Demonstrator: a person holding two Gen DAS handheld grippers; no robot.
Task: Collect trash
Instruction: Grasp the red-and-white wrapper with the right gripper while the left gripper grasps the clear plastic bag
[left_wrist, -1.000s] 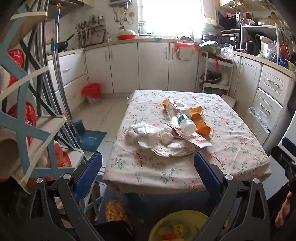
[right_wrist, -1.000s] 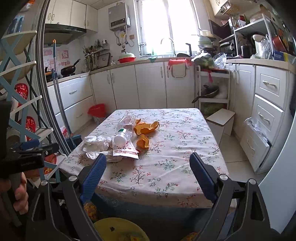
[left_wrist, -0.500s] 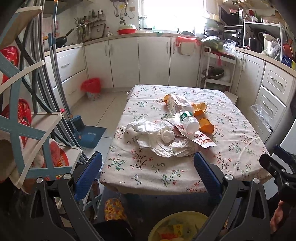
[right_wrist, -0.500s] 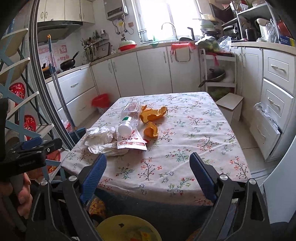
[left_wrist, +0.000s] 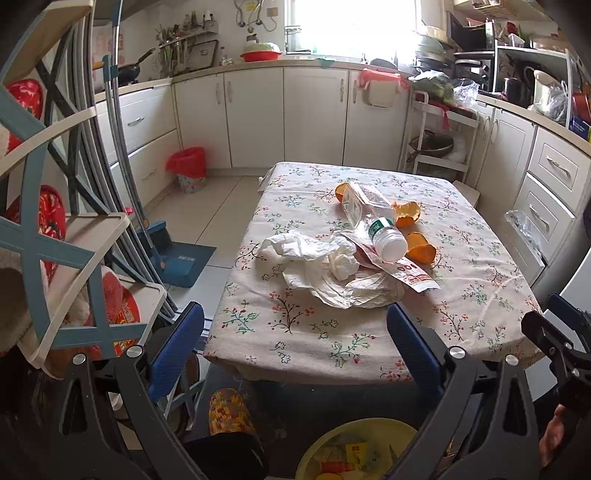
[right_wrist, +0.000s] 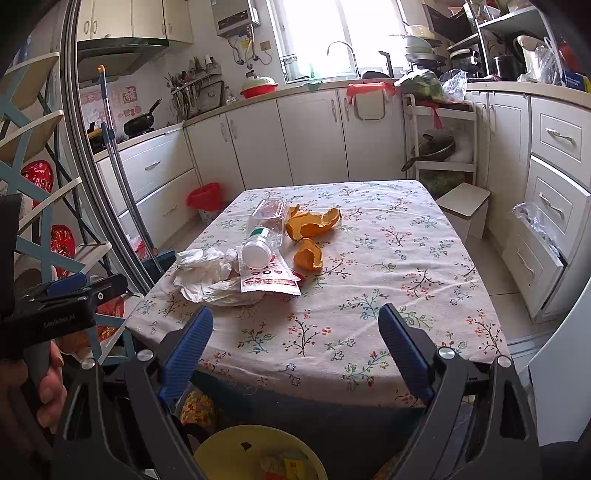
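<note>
Trash lies on a table with a floral cloth (left_wrist: 314, 332) (right_wrist: 369, 332). An empty clear plastic bottle (left_wrist: 369, 218) (right_wrist: 266, 230) with a white cap lies on its side. Under its cap sits a flat red-and-white wrapper (left_wrist: 410, 275) (right_wrist: 267, 282). Crumpled white tissue and plastic (left_wrist: 332, 269) (right_wrist: 210, 275) lie to the left of it. Orange peels (left_wrist: 419, 251) (right_wrist: 312, 225) lie beside the bottle. My left gripper (left_wrist: 291, 332) is open and empty, short of the table's near edge. My right gripper (right_wrist: 295, 332) is open too, over the near edge.
A yellow bin (left_wrist: 354, 450) (right_wrist: 258, 454) holding scraps stands on the floor below the grippers. A shelf rack (left_wrist: 55, 229) and broom handles (left_wrist: 122, 166) stand on the left. A red-lined waste basket (left_wrist: 188, 166) sits by the white cabinets (left_wrist: 314, 114). Drawers (right_wrist: 554, 206) line the right side.
Both grippers have moved closer to the table and a little higher, so the trash looks larger. Both stay open and empty.
</note>
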